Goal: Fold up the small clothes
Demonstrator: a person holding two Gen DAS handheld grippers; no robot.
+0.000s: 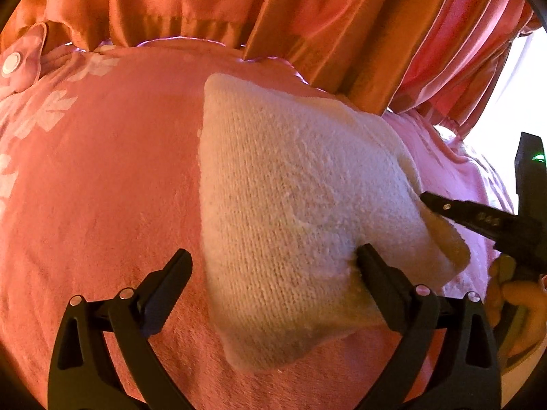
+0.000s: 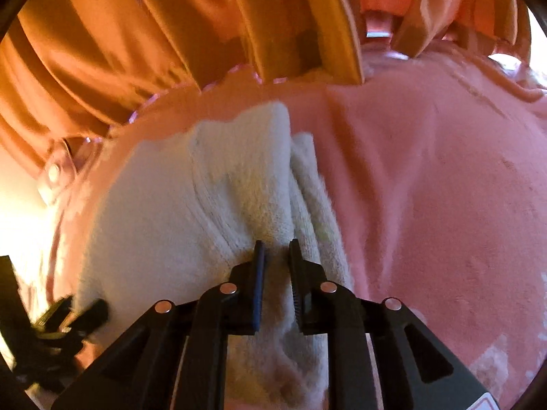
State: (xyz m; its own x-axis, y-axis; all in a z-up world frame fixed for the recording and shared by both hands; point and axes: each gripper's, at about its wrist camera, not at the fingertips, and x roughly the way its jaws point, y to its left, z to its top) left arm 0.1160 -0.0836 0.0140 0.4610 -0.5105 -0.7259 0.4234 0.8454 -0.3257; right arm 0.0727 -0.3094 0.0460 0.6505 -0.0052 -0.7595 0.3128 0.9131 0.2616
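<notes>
A cream knitted garment (image 1: 290, 205) lies on a pink blanket (image 1: 102, 188). My left gripper (image 1: 273, 259) is open, its jaws wide apart over the garment's near edge, with the right finger (image 1: 372, 266) touching the knit. My right gripper (image 2: 277, 249) is shut on a bunched fold of the same cream garment (image 2: 164, 225) at its right edge. The right gripper also shows in the left wrist view (image 1: 478, 222), at the garment's right corner. The left gripper shows blurred at the lower left of the right wrist view (image 2: 68, 314).
Orange satin curtains (image 1: 239, 0) hang along the far edge of the pink blanket (image 2: 444, 188). A pink cloth piece with a white snap button (image 1: 12, 61) lies at the far left. Bright light comes from the right side.
</notes>
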